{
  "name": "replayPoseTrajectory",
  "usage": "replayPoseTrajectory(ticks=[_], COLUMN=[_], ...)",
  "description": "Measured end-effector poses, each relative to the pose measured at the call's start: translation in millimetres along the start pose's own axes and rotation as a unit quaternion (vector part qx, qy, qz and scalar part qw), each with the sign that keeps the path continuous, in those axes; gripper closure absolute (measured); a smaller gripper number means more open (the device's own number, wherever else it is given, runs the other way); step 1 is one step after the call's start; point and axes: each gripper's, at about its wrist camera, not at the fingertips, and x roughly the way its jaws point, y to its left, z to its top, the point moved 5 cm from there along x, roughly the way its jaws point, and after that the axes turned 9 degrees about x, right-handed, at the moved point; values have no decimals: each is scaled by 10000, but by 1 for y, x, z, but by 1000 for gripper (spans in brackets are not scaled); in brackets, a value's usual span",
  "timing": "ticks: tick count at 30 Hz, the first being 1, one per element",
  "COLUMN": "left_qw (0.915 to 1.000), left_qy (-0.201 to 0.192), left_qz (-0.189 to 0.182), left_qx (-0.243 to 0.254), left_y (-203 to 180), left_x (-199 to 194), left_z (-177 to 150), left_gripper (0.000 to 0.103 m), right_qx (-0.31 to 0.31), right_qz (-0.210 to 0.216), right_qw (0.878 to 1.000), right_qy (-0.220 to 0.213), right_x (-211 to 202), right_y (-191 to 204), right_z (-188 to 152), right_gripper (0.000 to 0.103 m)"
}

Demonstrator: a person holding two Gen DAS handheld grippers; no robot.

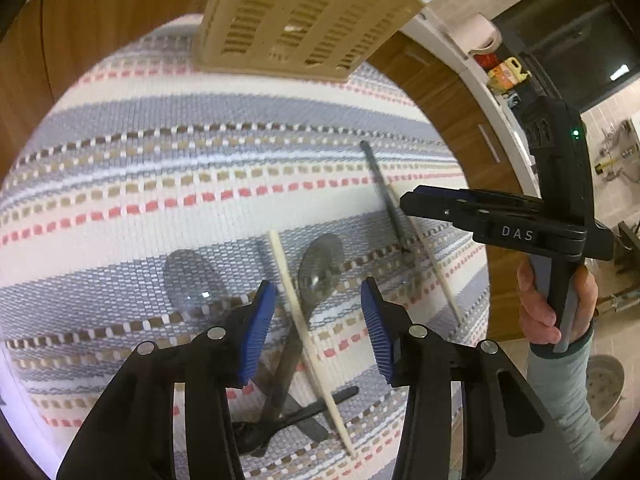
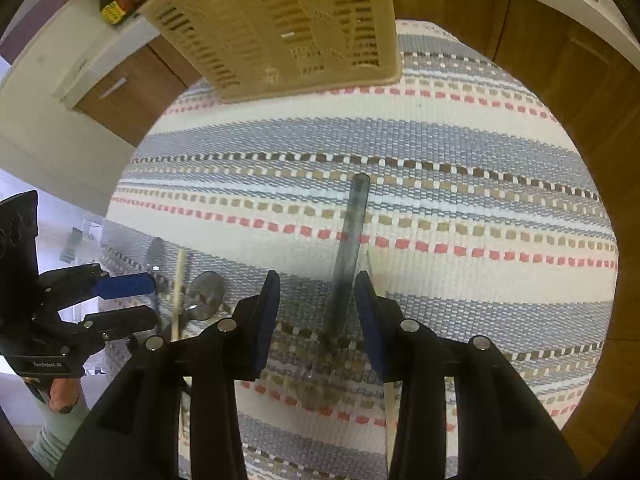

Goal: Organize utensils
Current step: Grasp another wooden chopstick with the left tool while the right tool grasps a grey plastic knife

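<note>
Several utensils lie on a striped woven mat [image 1: 180, 168]. My left gripper [image 1: 319, 296] is open just above a cream chopstick [image 1: 298, 320] and a small metal spoon [image 1: 322, 266], which show between its blue pads untouched. A larger spoon [image 1: 192, 280] lies left of it, and a black utensil [image 1: 316, 406] crosses underneath. My right gripper [image 2: 318, 284] is open over a metal fork [image 2: 348, 240], whose handle runs up between its fingers close to the right pad. A second chopstick [image 1: 440, 280] lies beside the fork [image 1: 382, 188]. A beige slotted basket [image 1: 304, 20] stands at the mat's far edge.
The mat [image 2: 460, 152] covers a wooden table [image 2: 560, 80]. The basket [image 2: 288, 28] is at the far side. A white counter [image 2: 48, 92] with bottles [image 2: 114, 4] stands behind. A hand [image 1: 538, 308] and a grey sleeve [image 1: 560, 392] hold the right gripper [image 1: 404, 200]. The left gripper [image 2: 150, 300] shows at the left.
</note>
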Motion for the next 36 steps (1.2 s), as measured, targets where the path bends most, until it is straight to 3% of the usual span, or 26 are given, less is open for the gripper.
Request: replayPoseTrajectory(ticks=[6, 12, 19, 22, 32, 34, 36], left_qw=[9998, 9997, 9998, 9998, 9998, 9995, 9984], left_qy=[79, 86, 96, 83, 70, 98, 129], left_qz=[-38, -102, -44, -34, 170, 310, 553], left_qx=[-158, -203, -181, -177, -115, -50, 18], left_y=[9, 11, 16, 18, 9, 4, 1], left_x=[11, 22, 22, 17, 13, 14, 15], left_z=[-3, -1, -1, -5, -13, -14, -13], left_gripper=[63, 72, 83, 83, 83, 84, 91], right_qx=[28, 188, -95, -59, -480, -535, -564], right_qz=[-242, -156, -619, -602, -1244, -1284, -1260], right_qw=[9996, 9997, 9980, 9981, 9910, 9902, 9904], right_qy=[-164, -74, -75, 85, 104, 92, 106], right_x=[7, 17, 31, 34, 39, 41, 44], right_y=[-1, -3, 13, 16, 31, 37, 42], right_z=[10, 21, 26, 21, -2, -4, -5], right_gripper=[67, 73, 77, 77, 77, 81, 90])
